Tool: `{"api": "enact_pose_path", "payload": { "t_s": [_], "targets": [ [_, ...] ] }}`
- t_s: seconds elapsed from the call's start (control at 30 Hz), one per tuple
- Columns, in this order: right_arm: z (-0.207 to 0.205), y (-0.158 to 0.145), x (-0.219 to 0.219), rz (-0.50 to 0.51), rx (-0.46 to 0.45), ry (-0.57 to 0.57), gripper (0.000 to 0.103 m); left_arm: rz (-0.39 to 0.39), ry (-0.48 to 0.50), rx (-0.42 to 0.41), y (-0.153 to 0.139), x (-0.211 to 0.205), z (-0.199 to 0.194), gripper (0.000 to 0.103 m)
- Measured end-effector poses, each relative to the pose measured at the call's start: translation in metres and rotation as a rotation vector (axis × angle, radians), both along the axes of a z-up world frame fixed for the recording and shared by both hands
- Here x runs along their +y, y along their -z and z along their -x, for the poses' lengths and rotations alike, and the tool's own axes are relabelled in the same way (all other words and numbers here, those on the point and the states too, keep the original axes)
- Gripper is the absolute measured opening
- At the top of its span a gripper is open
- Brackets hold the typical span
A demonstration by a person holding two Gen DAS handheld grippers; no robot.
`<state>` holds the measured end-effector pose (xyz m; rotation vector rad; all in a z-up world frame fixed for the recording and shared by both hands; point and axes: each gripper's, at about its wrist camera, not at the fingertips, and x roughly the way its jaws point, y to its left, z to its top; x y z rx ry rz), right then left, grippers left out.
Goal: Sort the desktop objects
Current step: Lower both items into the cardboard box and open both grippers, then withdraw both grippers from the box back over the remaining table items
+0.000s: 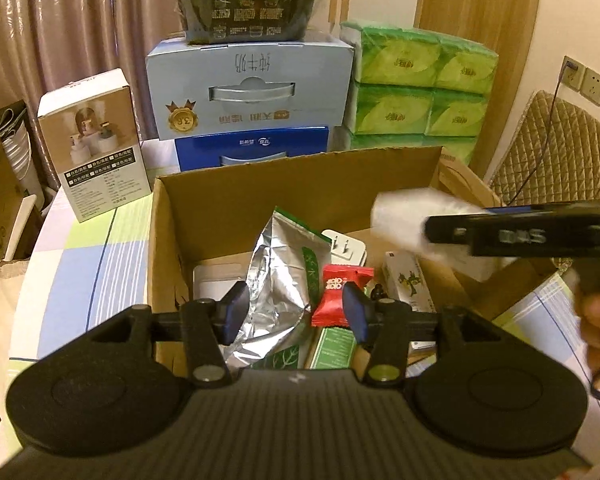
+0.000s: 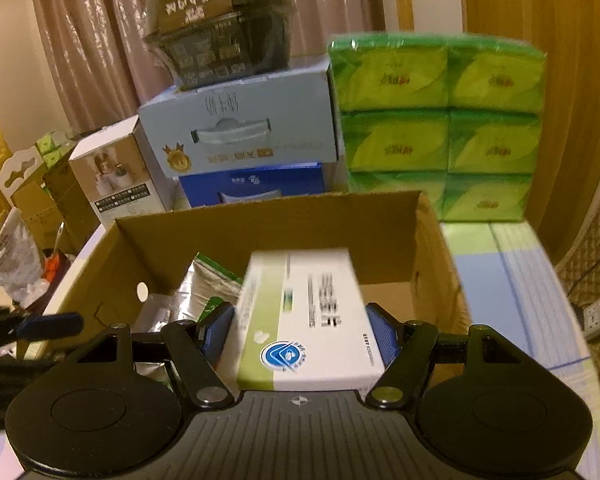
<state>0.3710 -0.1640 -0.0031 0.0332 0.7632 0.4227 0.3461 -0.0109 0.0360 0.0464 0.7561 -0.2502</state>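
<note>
Left gripper (image 1: 296, 308) low in the left wrist frame above the cardboard box (image 1: 260, 192), jaws apart, red candy packet (image 1: 338, 296) loose between them, touching the right pad, over a silver foil bag (image 1: 276, 280). Right gripper (image 2: 300, 334) clamped on a white-and-green medicine box (image 2: 304, 320), centre of the right wrist frame, above the same carton.
</note>
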Motion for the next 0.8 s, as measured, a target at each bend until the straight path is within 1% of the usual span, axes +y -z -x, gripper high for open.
{"api": "enact_pose_path", "payload": {
  "t_s": [0.07, 0.17, 0.23, 0.27, 0.4, 0.43, 0.53, 0.63, 0.73, 0.8],
  "targets": [
    [-0.005, 0.004, 0.003, -0.014, 0.025, -0.011, 0.068, 0.001, -0.001, -0.005, -0.001, 0.000, 0.004, 0.050],
    [-0.003, 0.006, 0.001, -0.030, 0.030, -0.006, 0.069, 0.009, -0.003, -0.011, -0.003, 0.003, 0.012, 0.052],
    [0.002, 0.004, -0.003, -0.039, 0.026, 0.001, 0.071, 0.017, -0.005, -0.015, -0.005, 0.005, 0.019, 0.055],
    [0.005, 0.003, -0.006, -0.042, 0.022, 0.011, 0.074, 0.021, -0.007, -0.018, -0.006, 0.005, 0.022, 0.056],
    [0.022, -0.010, -0.024, -0.083, 0.008, 0.049, 0.080, 0.032, -0.011, -0.031, -0.013, 0.009, 0.043, 0.063],
    [0.029, -0.015, -0.030, -0.093, 0.001, 0.056, 0.081, 0.035, -0.015, -0.034, -0.015, 0.010, 0.049, 0.065],
    [0.054, -0.029, -0.044, -0.115, -0.026, 0.072, 0.089, 0.049, -0.026, -0.037, -0.020, 0.013, 0.069, 0.072],
    [0.082, -0.039, -0.054, -0.124, -0.032, 0.076, 0.097, 0.053, -0.040, -0.035, -0.024, 0.017, 0.092, 0.076],
    [0.112, -0.044, -0.062, -0.124, -0.036, 0.073, 0.101, 0.050, -0.052, -0.023, -0.024, 0.021, 0.112, 0.079],
    [0.131, -0.045, -0.068, -0.130, -0.036, 0.090, 0.101, 0.051, -0.061, -0.017, -0.023, 0.022, 0.126, 0.082]
  ]
}}
